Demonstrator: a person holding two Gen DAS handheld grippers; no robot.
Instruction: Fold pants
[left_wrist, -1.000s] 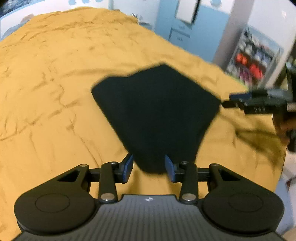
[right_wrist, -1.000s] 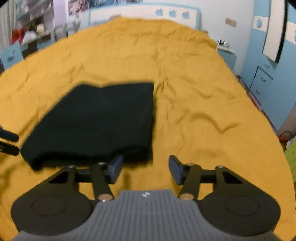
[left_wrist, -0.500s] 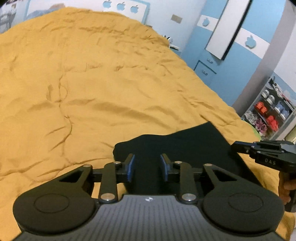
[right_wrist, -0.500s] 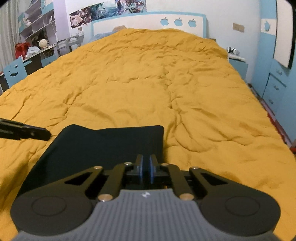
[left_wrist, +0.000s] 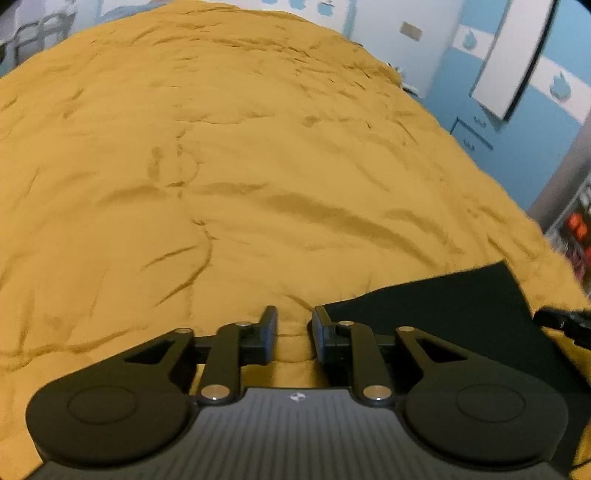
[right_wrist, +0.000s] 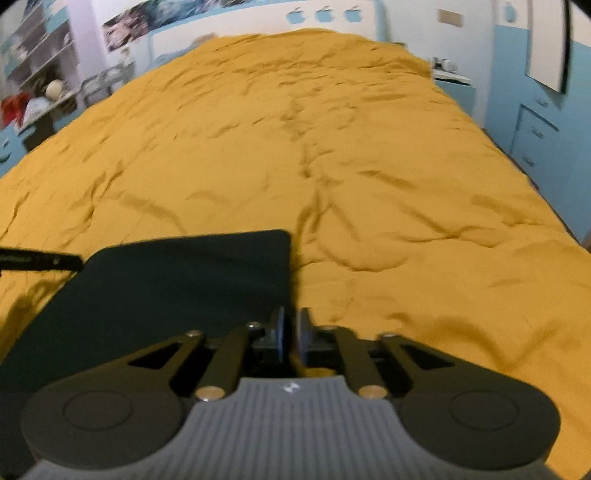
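Note:
The black pants (right_wrist: 177, 280) lie folded into a flat rectangle on the orange bedspread (right_wrist: 332, 147). They also show in the left wrist view (left_wrist: 443, 310), at the lower right. My left gripper (left_wrist: 294, 328) is open with a small gap, empty, over the bedspread just left of the pants' corner. My right gripper (right_wrist: 290, 334) has its jaws almost together, with a thin slit between them and nothing in it, just off the pants' near right edge. The right gripper's tip shows in the left wrist view (left_wrist: 565, 321); the left gripper's tip shows in the right wrist view (right_wrist: 40, 258).
The orange bedspread covers a large bed with a white headboard (right_wrist: 258, 26). Blue drawers (right_wrist: 539, 129) and a nightstand (right_wrist: 450, 81) stand along the right. Shelves and a desk (right_wrist: 33, 99) stand on the left.
Both grippers have pulled back from the pants toward the near side. The left gripper has shifted left off the cloth. The right gripper, wide open a second ago, has closed to a slit.

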